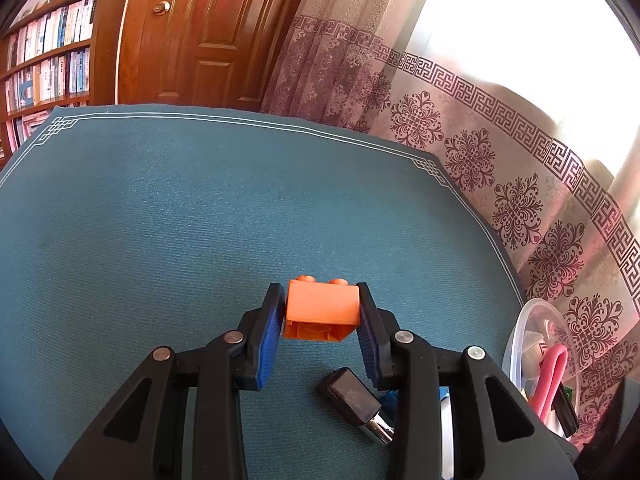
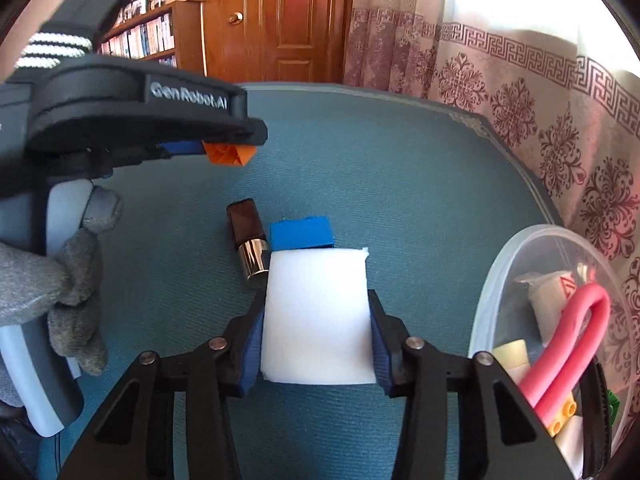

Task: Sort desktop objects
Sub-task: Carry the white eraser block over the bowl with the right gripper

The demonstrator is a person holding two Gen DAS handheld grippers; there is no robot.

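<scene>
My left gripper (image 1: 320,294) is shut on an orange toy brick (image 1: 320,308) and holds it above the teal mat (image 1: 180,220); the right wrist view shows that brick (image 2: 230,155) at upper left. My right gripper (image 2: 316,300) is shut on a white foam block (image 2: 316,320), with both blue pads against its sides. Just beyond the block lies a blue brick (image 2: 302,234). A black and chrome tube (image 2: 247,242) lies to its left on the mat, and it shows under my left gripper as well (image 1: 354,402).
A clear plastic container (image 2: 492,280) stands at the right, holding a pink bent tube (image 2: 576,340), white pieces and a yellow brick. A grey gloved hand (image 2: 60,280) holds the left gripper's handle. A curtain, a wooden door and a bookshelf lie behind the table.
</scene>
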